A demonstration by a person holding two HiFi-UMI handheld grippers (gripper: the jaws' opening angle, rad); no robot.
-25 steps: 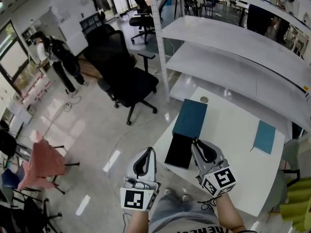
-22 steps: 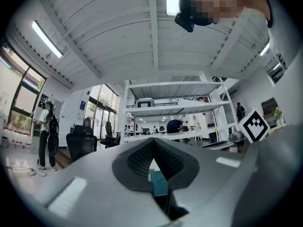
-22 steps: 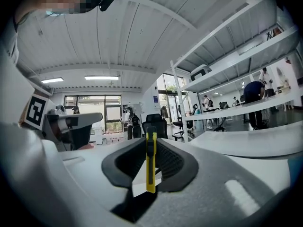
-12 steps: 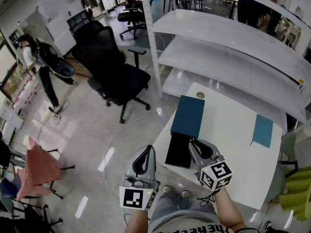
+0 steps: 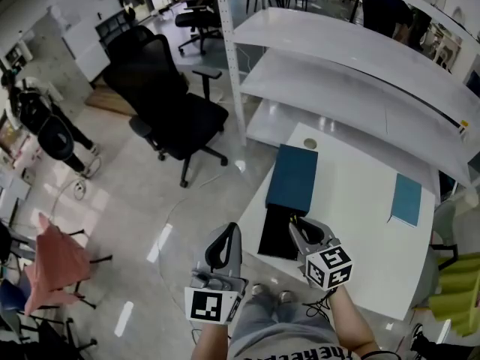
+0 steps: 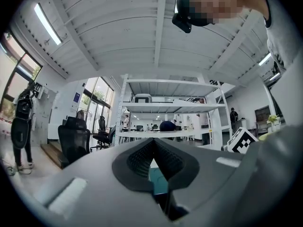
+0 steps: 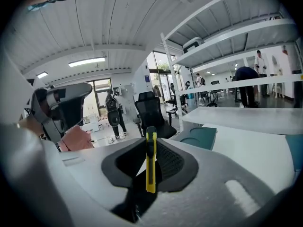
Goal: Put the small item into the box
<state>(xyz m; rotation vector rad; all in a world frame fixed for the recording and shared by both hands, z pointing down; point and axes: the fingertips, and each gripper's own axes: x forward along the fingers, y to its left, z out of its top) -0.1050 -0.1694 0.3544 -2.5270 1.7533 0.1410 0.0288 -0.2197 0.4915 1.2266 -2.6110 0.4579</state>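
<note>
An open black box (image 5: 277, 232) lies at the near left corner of the white table (image 5: 352, 193), with its teal lid (image 5: 292, 177) just behind it. My right gripper (image 5: 295, 224) is at the box's near right edge, shut on a slim yellow utility knife (image 7: 150, 161) that stands upright between its pads. The right gripper view shows the teal lid (image 7: 201, 137) ahead of that gripper (image 7: 150, 148). My left gripper (image 5: 225, 235) hovers over the floor left of the table; its jaws (image 6: 152, 161) are shut on nothing.
A flat teal piece (image 5: 407, 199) lies near the table's right edge. White metal shelves (image 5: 360, 100) rise behind the table. A black office chair (image 5: 169, 107) stands on the floor to the left, and a person (image 5: 45, 130) is at the far left.
The view has swung slightly, and the person at the far left has moved further off. Both grippers hold nearly the same places, the right one still gripping the knife.
</note>
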